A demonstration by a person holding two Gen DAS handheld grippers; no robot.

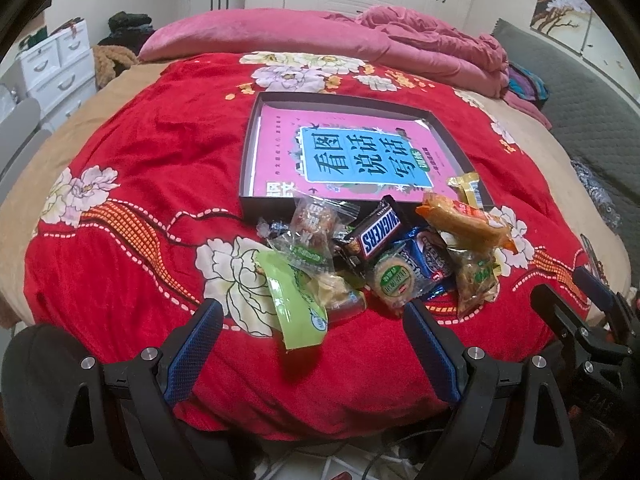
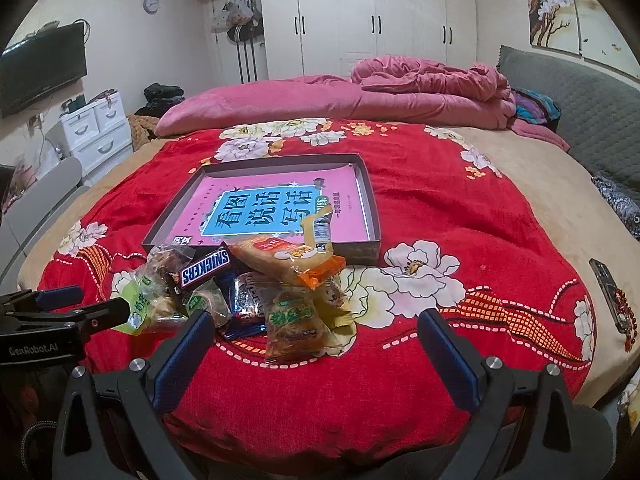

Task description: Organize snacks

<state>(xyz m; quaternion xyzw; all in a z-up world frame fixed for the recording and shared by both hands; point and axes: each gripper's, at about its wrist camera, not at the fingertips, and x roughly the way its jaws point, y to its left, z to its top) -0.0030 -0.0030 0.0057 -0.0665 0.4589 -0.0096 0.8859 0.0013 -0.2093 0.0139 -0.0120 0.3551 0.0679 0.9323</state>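
A heap of wrapped snacks (image 1: 384, 256) lies on the red floral blanket (image 1: 132, 168) of the bed, pressed against the near wall of a shallow dark box (image 1: 250, 152). In the heap a Snickers bar (image 1: 378, 234) leans on the box edge, with a long orange packet (image 1: 464, 224) at its 3 o'clock, a round biscuit in clear wrap (image 1: 394, 282) at its 6 o'clock over a blue packet (image 1: 434, 258), and a light green pouch (image 1: 296, 304) at its 7 o'clock, the nearest piece to the left hand-held gripper (image 1: 312, 320). A small gold-wrapped sweet (image 1: 466, 188) sits in the box's near corner at 2 o'clock from the bar, resting on a pink and blue book (image 1: 352, 156) that fills the box floor. The left hand-held gripper hovers just short of the pile with its blue-padded jaws spread wide and nothing between them. The right hand-held gripper (image 2: 316, 332), at 3 o'clock of the left one, is likewise wide apart and empty, its left finger close to the biscuit and a clear packet with green print (image 2: 292, 320). Beyond the box, at 12 o'clock, a pink quilt (image 2: 432, 84) is bunched before white wardrobes (image 2: 376, 16); white drawers (image 2: 100, 128) stand at 10 o'clock.
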